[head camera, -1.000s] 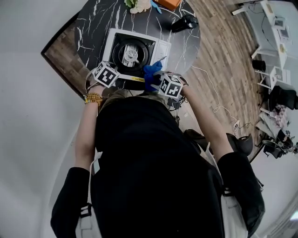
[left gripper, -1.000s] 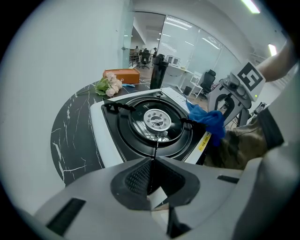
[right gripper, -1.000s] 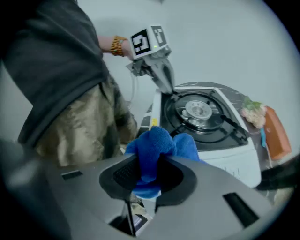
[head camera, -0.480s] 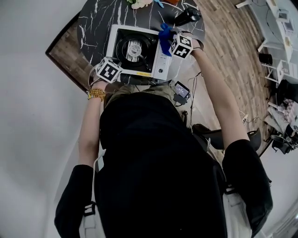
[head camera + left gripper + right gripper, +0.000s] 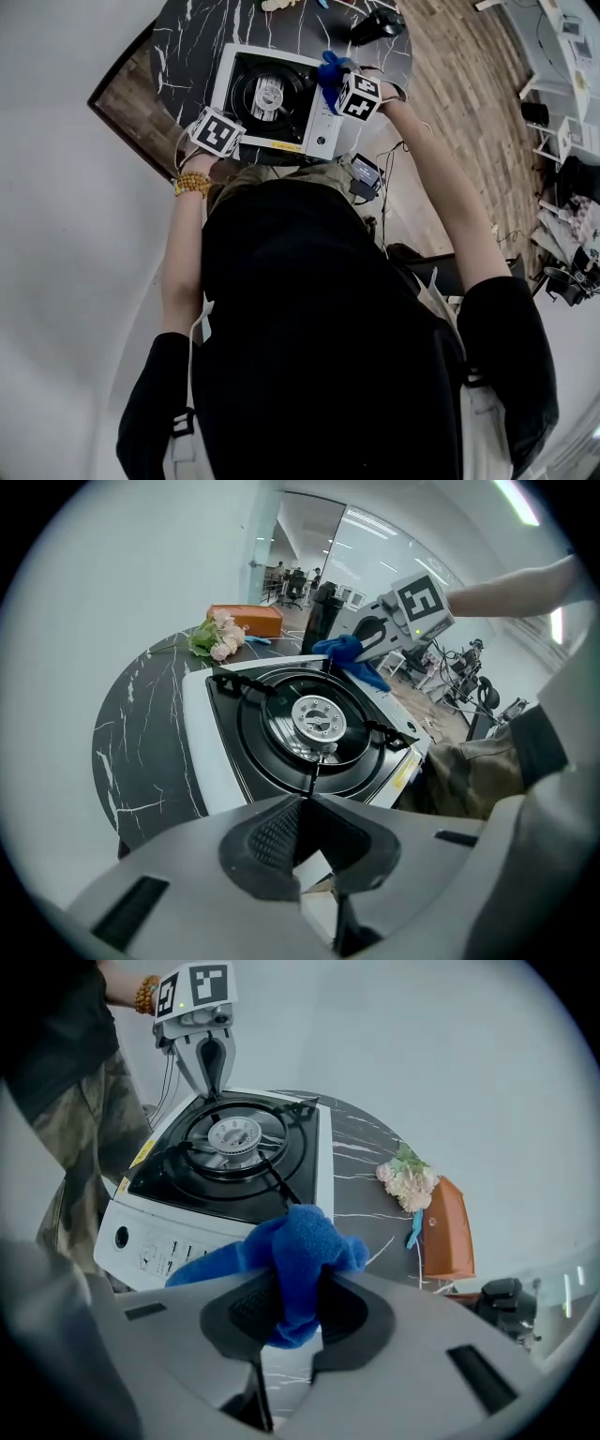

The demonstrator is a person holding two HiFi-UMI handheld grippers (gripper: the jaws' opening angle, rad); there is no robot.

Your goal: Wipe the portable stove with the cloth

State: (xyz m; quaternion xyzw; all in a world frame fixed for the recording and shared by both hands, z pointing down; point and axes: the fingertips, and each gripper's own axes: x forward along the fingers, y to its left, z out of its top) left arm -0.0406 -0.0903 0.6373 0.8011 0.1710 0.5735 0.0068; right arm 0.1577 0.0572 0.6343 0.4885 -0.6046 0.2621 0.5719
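Right tongs (image 5: 291, 1321) are just closing tighter on the cloth (image 5: 295, 1241), left tongs (image 5: 302, 832) clenched — we're risking snagging it on the grate (image 5: 277, 1177) of the stove (image 5: 169, 1241).

In the head view the marker cube (image 5: 359, 97) of the right gripper (image 5: 339, 82) covers its jaws and all but a blue tuft of the cloth (image 5: 328, 68). The left gripper (image 5: 223, 117) likewise keeps its jaws under its own cube. In the right gripper view the jaws have just been closing with the cloth between them, its lower end buried between the pads (image 5: 246, 1309). Print on the portable stove (image 5: 187, 1237), left of that gripper, is too small to read. Beyond it to the right, a dark object (image 5: 506, 1302) is blurred and partly behind the gripper's body. The left gripper's body hides the stove's near edge.
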